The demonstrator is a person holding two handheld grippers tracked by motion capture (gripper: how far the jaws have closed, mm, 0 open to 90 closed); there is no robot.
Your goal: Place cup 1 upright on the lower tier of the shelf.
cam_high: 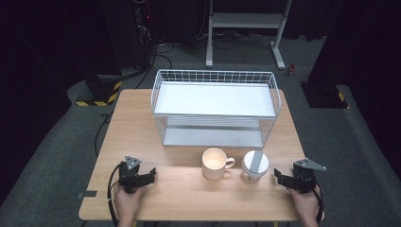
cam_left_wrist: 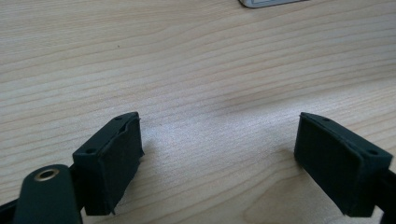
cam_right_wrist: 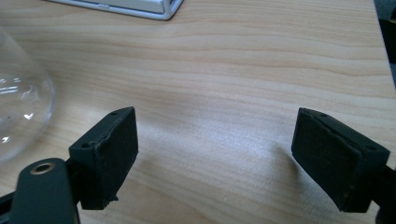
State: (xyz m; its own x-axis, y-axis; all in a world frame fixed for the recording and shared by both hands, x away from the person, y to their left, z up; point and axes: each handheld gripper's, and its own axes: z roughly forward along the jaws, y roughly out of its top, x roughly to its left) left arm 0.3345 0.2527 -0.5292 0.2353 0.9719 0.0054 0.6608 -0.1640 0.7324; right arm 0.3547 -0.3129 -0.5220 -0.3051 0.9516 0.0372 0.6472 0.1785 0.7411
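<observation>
Two things stand near the right hand-held gripper [cam_high: 280, 178]: a clear jar [cam_high: 255, 166] with a white lid just beside it, and a cream mug [cam_high: 215, 163] further left, both on the wooden surface [cam_high: 142, 123] in front of the wire basket [cam_high: 215, 106]. The jar looks like glass, so it is likely hard, smooth, slippery and easy to break. Holding it around its round sides seems best. Both the right and the left hand-held gripper [cam_high: 150, 175] are spread wide and hold nothing.
</observation>
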